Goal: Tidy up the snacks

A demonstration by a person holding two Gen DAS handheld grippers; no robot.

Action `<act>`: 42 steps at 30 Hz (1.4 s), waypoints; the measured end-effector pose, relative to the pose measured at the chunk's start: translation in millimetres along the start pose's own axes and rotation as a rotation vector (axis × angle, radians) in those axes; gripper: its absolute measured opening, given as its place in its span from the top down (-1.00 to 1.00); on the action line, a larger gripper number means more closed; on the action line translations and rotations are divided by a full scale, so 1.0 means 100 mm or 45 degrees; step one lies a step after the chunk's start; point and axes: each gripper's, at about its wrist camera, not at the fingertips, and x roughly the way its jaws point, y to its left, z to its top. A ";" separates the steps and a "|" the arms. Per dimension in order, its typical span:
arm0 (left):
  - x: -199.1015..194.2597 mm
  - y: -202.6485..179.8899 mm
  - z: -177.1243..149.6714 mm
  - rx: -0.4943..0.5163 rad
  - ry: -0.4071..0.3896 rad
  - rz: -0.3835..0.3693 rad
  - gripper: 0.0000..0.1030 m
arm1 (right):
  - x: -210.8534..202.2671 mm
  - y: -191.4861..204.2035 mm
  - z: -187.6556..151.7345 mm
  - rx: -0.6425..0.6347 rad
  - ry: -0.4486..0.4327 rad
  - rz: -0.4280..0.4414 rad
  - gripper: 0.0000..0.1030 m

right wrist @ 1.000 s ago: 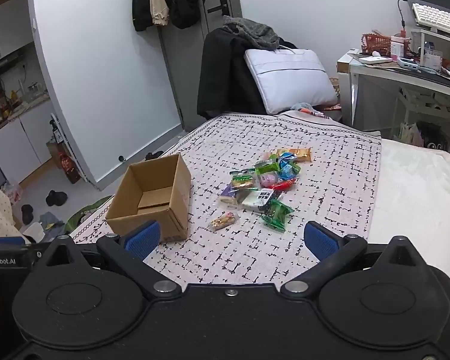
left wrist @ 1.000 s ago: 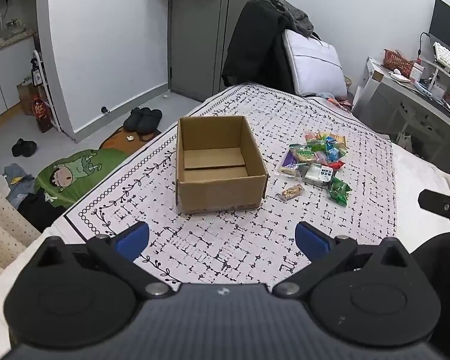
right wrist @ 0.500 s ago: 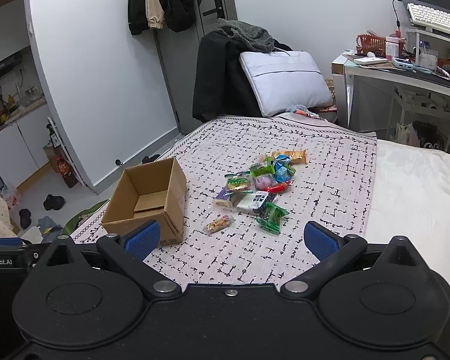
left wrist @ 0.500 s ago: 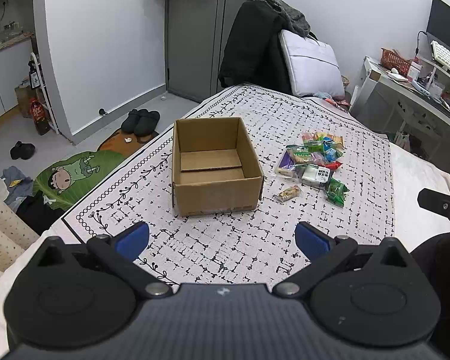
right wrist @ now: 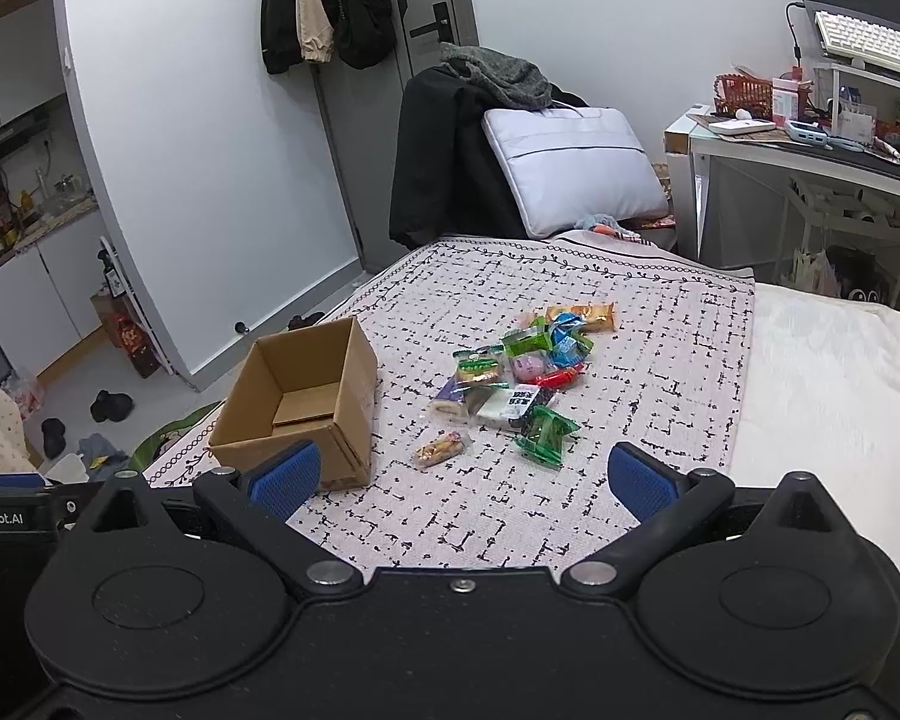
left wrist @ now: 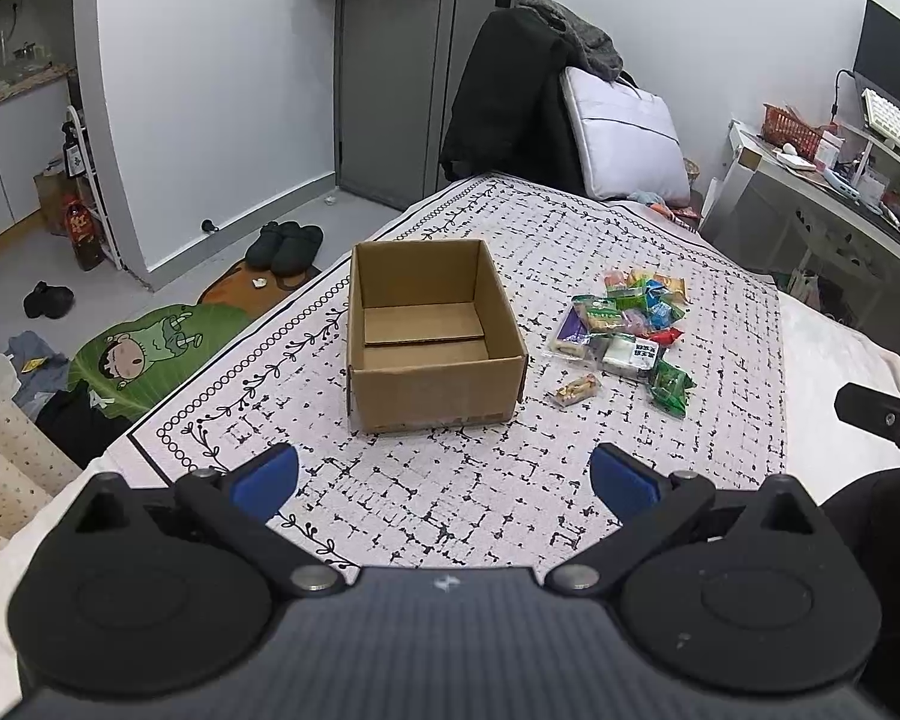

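1. A small bedroom: a bed covered by a pale patterned cloth (left wrist: 450,480), with a grey door (left wrist: 390,90) and a chair draped in dark clothes (left wrist: 510,102) beyond its far end
2. Ahead of the left gripper (left wrist: 444,474), slightly to its left, an open cardboard box (left wrist: 432,384) sits upright on the cloth with nothing in it
3. The left gripper hovers above the cloth, blue pads spread wide, holding nothing
4. To the box's right lies a loose pile of snack packets (right wrist: 510,384); one small packet (right wrist: 441,449) lies apart, nearest the grippers
5. The right gripper (right wrist: 462,480) faces the pile, its blue pads wide apart and empty
6. Far right stands a cluttered desk (right wrist: 810,144)
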 end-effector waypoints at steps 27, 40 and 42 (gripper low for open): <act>-0.09 0.13 -0.01 -0.033 -0.027 0.010 -1.00 | -0.03 0.04 -0.01 -0.016 -0.010 0.007 -1.00; -0.07 0.13 0.00 -0.042 -0.029 0.030 -1.00 | 0.02 0.05 -0.05 -0.026 0.007 0.031 -1.00; -0.04 0.12 0.01 -0.043 -0.025 0.030 -1.00 | 0.05 0.04 -0.06 -0.026 0.020 0.051 -1.00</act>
